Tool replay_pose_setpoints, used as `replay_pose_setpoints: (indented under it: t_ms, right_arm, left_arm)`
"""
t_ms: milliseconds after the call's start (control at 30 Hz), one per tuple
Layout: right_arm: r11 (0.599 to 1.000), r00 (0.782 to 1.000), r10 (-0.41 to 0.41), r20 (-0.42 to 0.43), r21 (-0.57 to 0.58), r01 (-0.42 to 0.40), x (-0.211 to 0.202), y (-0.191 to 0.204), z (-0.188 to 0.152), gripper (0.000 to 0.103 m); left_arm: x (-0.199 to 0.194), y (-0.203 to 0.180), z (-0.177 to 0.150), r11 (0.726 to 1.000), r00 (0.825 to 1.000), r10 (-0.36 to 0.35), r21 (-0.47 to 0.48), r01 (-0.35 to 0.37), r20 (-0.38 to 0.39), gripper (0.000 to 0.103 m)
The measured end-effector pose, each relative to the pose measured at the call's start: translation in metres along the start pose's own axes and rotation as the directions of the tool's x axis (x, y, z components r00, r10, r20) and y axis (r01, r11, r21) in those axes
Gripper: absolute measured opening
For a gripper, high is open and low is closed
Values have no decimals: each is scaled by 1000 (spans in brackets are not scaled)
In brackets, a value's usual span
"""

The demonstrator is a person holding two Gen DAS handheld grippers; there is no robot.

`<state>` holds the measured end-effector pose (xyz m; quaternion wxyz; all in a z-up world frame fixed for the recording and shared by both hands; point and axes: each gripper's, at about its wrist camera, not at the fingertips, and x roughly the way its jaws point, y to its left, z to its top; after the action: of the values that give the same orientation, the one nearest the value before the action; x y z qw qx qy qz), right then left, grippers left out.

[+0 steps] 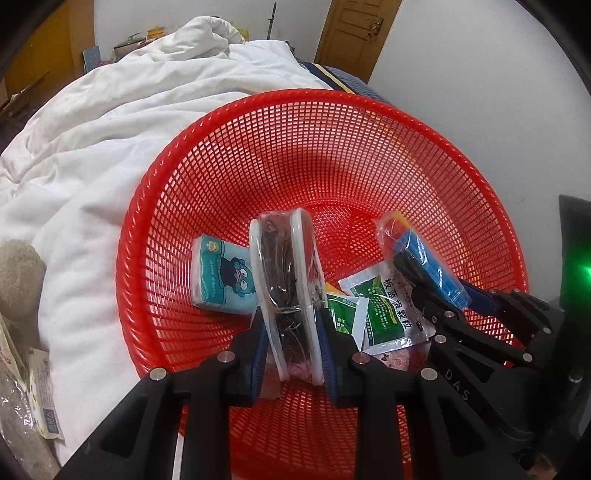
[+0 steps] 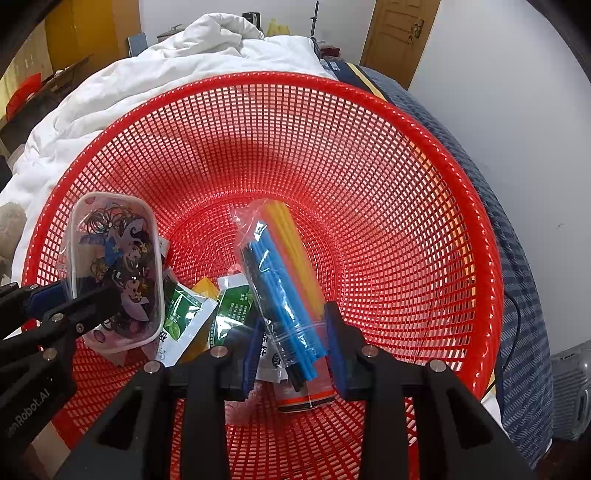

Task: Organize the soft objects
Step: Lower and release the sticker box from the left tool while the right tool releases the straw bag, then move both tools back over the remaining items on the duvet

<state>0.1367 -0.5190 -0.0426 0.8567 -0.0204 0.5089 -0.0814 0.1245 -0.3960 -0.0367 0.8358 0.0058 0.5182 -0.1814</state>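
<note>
Over the red basket (image 2: 424, 155) on the bed, the left hand-held gripper (image 1: 291, 347) squeezes the clear hair-tie pouch (image 1: 282, 280) and the right hand-held gripper (image 2: 293, 343) squeezes the bag of straws (image 2: 280, 273), likely to drop them in

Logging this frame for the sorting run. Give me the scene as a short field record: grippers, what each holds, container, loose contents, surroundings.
left gripper: shut on clear pouch of hair ties, held on edge above the basket
right gripper: shut on bag of straws, blue and yellow, over the basket
container: red mesh basket, round, sitting on the bed
loose contents: teal tissue pack; green sachets
surroundings: white duvet behind the basket; wooden door
</note>
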Motion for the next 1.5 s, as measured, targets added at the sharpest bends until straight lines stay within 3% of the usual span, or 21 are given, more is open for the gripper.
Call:
replay_pose_setpoints:
  t_ms: [300,333,400,433,467,700,900,967,1033,1133,1200,1300,1367,1433,1500]
  right_arm:
    - [1000,1000,9,-15,5,-9,7,-2,0,44]
    - [1000,1000,20,-15,11,-20,7,-4,0,45]
    - [999,999,39,-7,17,-39,6,-8,-4,53]
    - [999,999,49,6,19,-50,4,-10,-5,54]
    - [998,999,52,14,23,-52,1,-13,-7,56]
    - [996,996,69,61,50,-72,-11,-20,-8,57]
    - [990,974,128,185,30,-136,-50,-19,-15,67]
    - [987,961,155,230,0,-160,-66,-12,-15,69]
    - [982,945,188,269,-23,-188,-84,-3,-18,75]
    - [967,913,254,318,-86,-239,-110,12,-24,81]
    - [948,888,316,333,-137,-286,-127,27,-29,87]
    - [892,840,446,308,-227,-391,-147,53,-34,89]
    - [859,821,501,274,-272,-434,-156,74,-38,90]
    - [836,812,529,248,-317,-448,-165,91,-42,90]
    - [816,809,546,217,-356,-455,-172,110,-45,90]
  left_arm:
    - [-1,-5,-3,1000,1000,5,14,-5,4,28]
    - [0,-5,-3,1000,1000,2,12,-2,2,31]
    - [-2,-3,-3,1000,1000,-11,7,11,3,44]
    - [-2,-2,-3,1000,1000,-19,6,19,5,56]
    - [-4,-1,-3,1000,1000,-24,6,24,10,60]
    - [-16,19,0,989,992,-119,-81,121,33,64]
    - [-34,39,-4,970,977,-214,-109,215,23,66]
    - [-47,46,-8,963,972,-231,-131,234,31,66]
    - [-66,59,-10,942,957,-284,-169,290,56,67]
    - [-97,75,-17,914,936,-337,-202,351,103,79]
    - [-117,92,-22,905,926,-351,-206,373,136,80]
    - [-151,134,-38,891,924,-325,-261,371,203,81]
    - [-167,166,-50,885,930,-282,-310,346,234,81]
    - [-181,197,-63,877,928,-243,-345,335,282,81]
    - [-191,227,-81,873,940,-160,-401,277,302,81]
